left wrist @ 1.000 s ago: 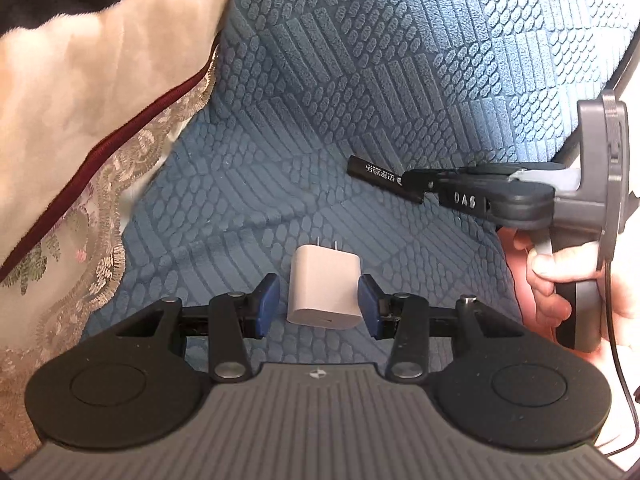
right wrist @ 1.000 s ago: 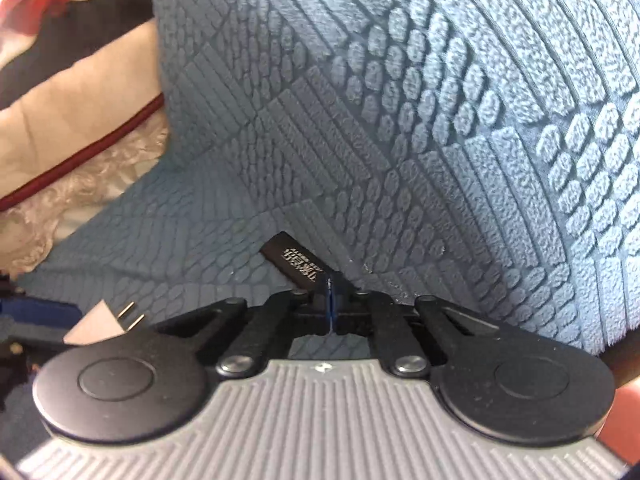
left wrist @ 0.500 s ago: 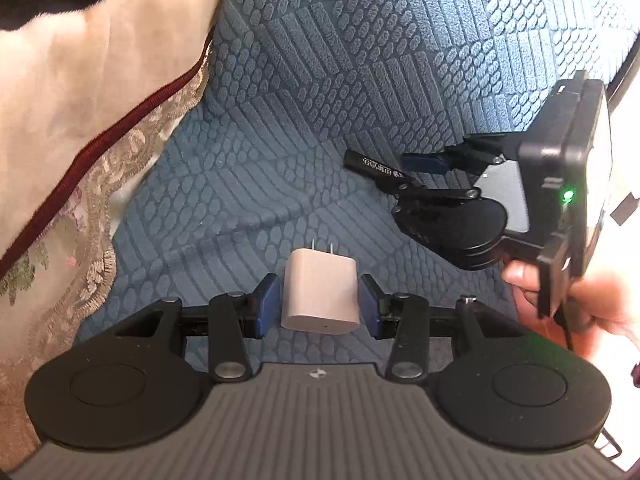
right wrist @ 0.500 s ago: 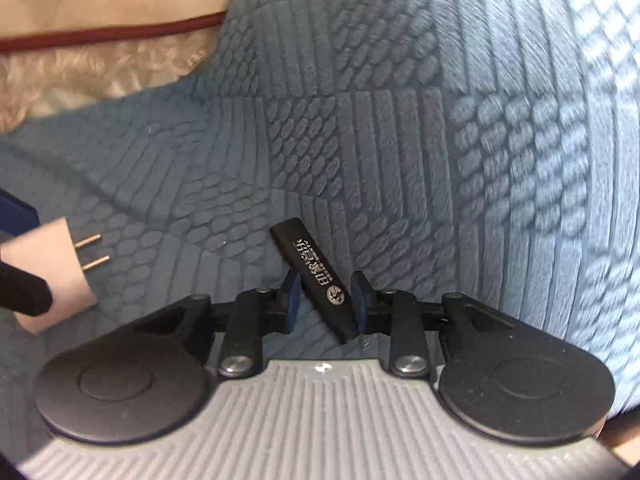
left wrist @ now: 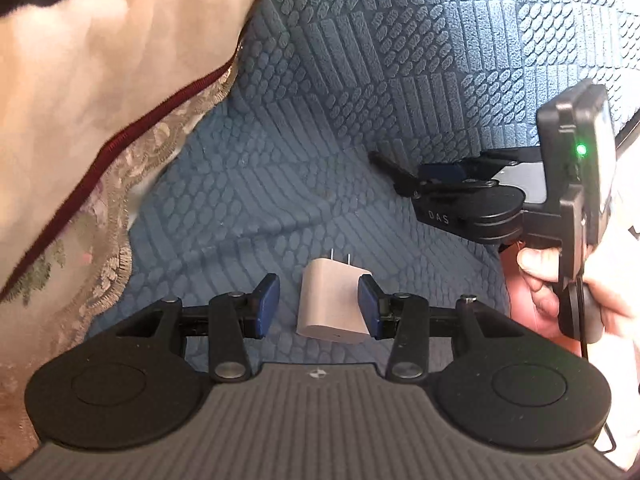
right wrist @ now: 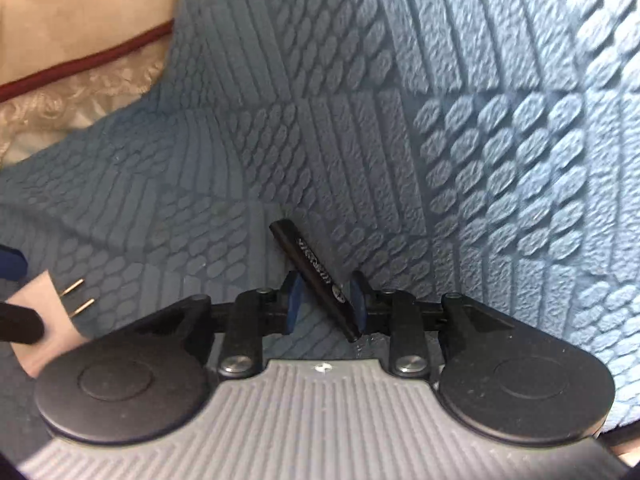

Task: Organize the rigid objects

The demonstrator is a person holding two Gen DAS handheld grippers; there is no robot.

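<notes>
Left tool parted around white charger; right tool parted around black stick

We see each hand-held gripper built alike: a ribbed grey body, two round black discs, black linkage arms with silver screws, and blue pads. The left hand-held gripper and right hand-held gripper match. The right unit's side bears "DAS" lettering, a green light and a black cable.
</notes>
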